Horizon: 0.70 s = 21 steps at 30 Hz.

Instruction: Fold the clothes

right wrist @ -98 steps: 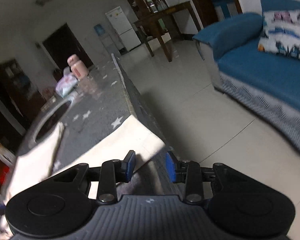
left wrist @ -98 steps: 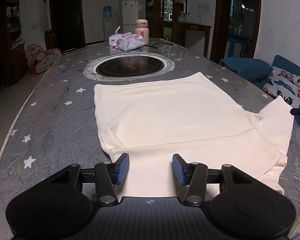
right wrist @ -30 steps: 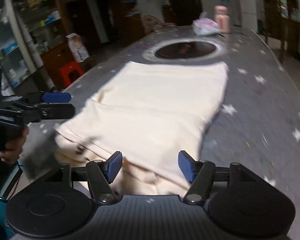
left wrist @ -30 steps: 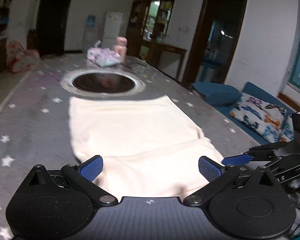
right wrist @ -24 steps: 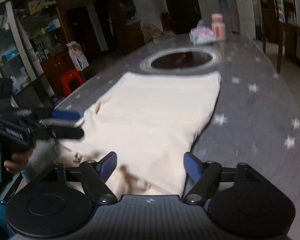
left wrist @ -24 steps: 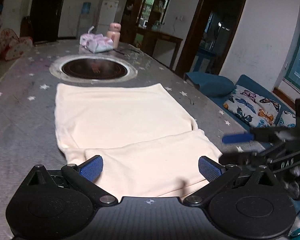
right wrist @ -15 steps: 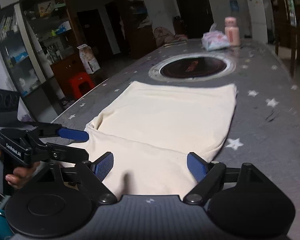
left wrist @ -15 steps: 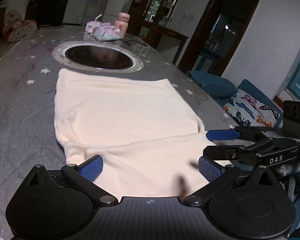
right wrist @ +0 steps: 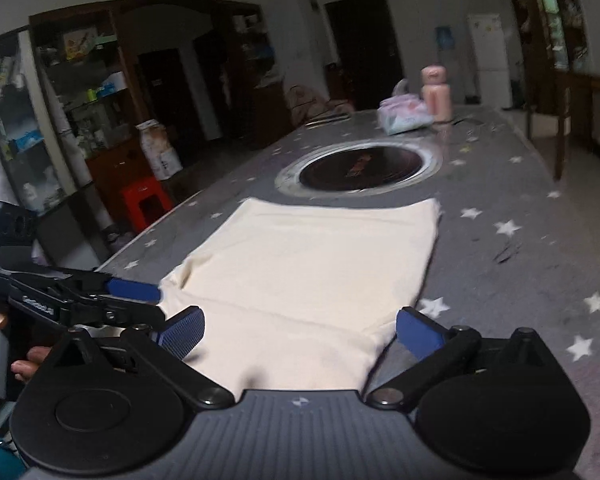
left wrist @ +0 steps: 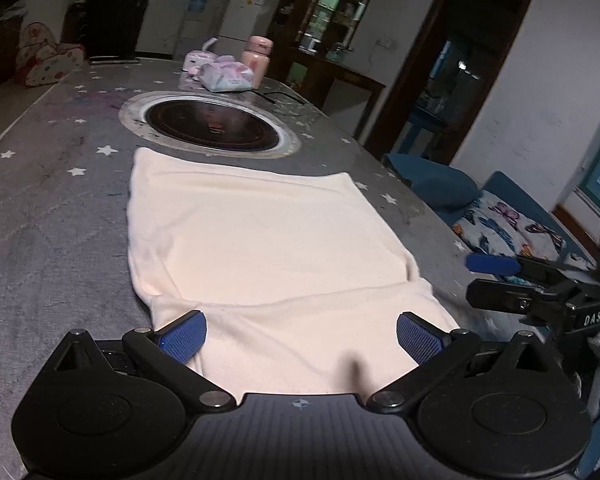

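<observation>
Both my grippers gape wide, nothing pinched. Right gripper (right wrist: 300, 332) has just been opening; only the near hem of the shirt (right wrist: 312, 264) lies between its pads, untouched. Left gripper (left wrist: 300, 338) likewise straddles that hem, pads clear of cloth.

Shirt lies flat on the table (left wrist: 40, 208), cream, with a folded band across the end at the near edge. Long axis runs straight away from both grippers toward the round cooktop (left wrist: 212, 126) at table centre. Far hem stops just short of the cooktop rim.

Left gripper sits at the shirt's near left corner, right at the near right; neither clearly nearer. My read: next fold carries the near end away along that axis.
</observation>
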### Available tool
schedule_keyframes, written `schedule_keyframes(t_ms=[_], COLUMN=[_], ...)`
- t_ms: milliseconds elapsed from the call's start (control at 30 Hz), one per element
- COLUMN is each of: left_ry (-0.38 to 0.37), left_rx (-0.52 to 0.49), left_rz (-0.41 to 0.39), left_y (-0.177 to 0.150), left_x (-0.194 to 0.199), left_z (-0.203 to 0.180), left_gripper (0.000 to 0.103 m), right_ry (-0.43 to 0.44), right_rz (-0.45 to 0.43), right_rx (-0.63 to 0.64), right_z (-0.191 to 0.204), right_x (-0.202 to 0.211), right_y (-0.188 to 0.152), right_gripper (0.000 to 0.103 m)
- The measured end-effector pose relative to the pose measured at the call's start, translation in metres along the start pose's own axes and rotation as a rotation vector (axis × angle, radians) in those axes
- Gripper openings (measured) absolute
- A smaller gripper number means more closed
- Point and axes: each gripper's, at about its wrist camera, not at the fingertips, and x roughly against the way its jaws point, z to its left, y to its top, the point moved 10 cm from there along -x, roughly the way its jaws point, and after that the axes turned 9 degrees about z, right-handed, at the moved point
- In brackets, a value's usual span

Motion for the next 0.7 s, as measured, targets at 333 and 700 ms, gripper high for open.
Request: schedule_keyframes(t_ms=[333,700], left_ry=[0.278,0.356], left_rx=[-0.121,-0.219], left_rz=[-0.006,0.002], left_y=[-0.005,-0.028], left_x=[0.0,0.008], left_z=[0.019,0.022], left_gripper=[0.103,0.103], right_ry=[-0.12,-0.274], right_rz=[0.031,0.144], right_rx=[0.042,0.213], right_z=[-0.002,0.008], right_x=[-0.013,-0.02], right_y=[-0.004,-0.04], right_gripper=[0.103,0.103])
